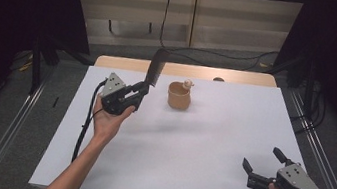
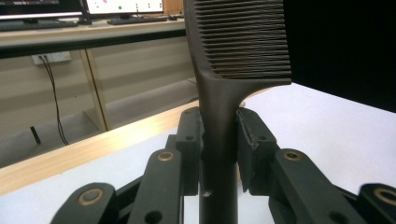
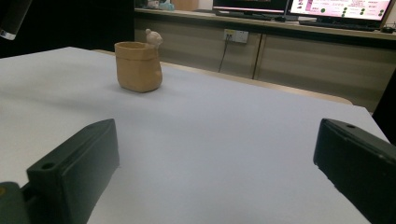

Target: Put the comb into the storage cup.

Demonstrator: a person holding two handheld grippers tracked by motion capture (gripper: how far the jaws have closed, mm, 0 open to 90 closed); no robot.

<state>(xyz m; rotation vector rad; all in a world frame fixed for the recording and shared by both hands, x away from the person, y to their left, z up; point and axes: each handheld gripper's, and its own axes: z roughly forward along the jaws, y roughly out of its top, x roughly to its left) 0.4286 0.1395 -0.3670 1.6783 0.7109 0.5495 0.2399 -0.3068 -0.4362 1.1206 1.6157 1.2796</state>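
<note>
A black comb (image 1: 156, 66) stands upright in the air, its handle clamped in my left gripper (image 1: 143, 88), which is shut on it left of the cup. In the left gripper view the comb (image 2: 238, 42) rises between the two jaws, teeth to the right. A tan cup (image 1: 178, 95) with a small pale figure on its rim stands on the white table top (image 1: 199, 144), just right of the comb. The same cup (image 3: 138, 66) appears far off in the right gripper view. My right gripper (image 1: 261, 163) rests open near the table's front right corner, nothing between its jaws.
A wooden strip (image 1: 185, 70) borders the table's far edge. Dark curtains hang on both sides, and metal rails (image 1: 8, 136) run along the floor left and right. Cables lie on the floor behind the table. Monitors (image 3: 336, 7) stand on a desk in the background.
</note>
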